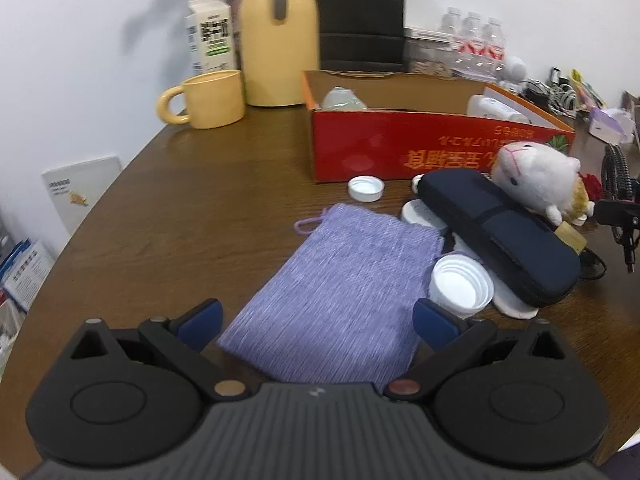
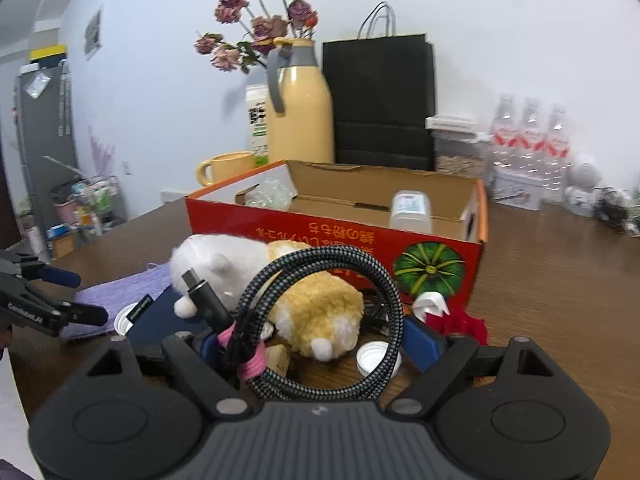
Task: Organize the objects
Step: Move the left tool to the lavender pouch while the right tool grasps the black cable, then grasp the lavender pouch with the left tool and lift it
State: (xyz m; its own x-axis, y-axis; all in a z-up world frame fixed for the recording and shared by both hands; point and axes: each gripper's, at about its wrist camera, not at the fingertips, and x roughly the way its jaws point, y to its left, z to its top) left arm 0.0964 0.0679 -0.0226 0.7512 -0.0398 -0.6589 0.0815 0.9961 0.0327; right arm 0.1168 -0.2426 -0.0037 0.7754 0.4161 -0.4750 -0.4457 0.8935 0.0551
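Brown wood-grain table (image 1: pixel 208 200), filling the middle of both views and bearing all items below. Red open-topped cardboard box with orange rim (image 1: pixel 400 148), upper centre of the left wrist view, centre of the right wrist view; inside it a white plastic bottle (image 2: pixel 412 212) toward the right and a clear crumpled item toward the left, not identifiable. Black paper carrier bag (image 2: pixel 380 100) behind the box against the white wall. Tall cream-yellow thermos jug with grey handle (image 1: pixel 278 40), upper centre, left of the bag; cream-yellow ceramic mug (image 1: pixel 212 98) just beside it at left. Lilac woven drawstring pouch (image 1: pixel 340 292), flat on the table, lower centre of the left wrist view, its near end between the blue pads of the left gripper (image 1: pixel 318 326), jaws spread wide, not touching it. Dark navy zipped oblong case (image 1: pixel 500 236), right of the pouch, lying over white discs. White-and-tan plush hamster toy (image 2: pixel 312 300), centre of the right wrist view, in front of the box. Coiled black-and-grey braided cable bound with a pink tie (image 2: pixel 320 320), standing between the fingers of the right gripper (image 2: pixel 316 352); jaws part-way apart, grip contact not discernible. Upturned white screw cap (image 1: pixel 460 286), touching the pouch's right edge; smaller white cap (image 1: pixel 366 188) before the box.
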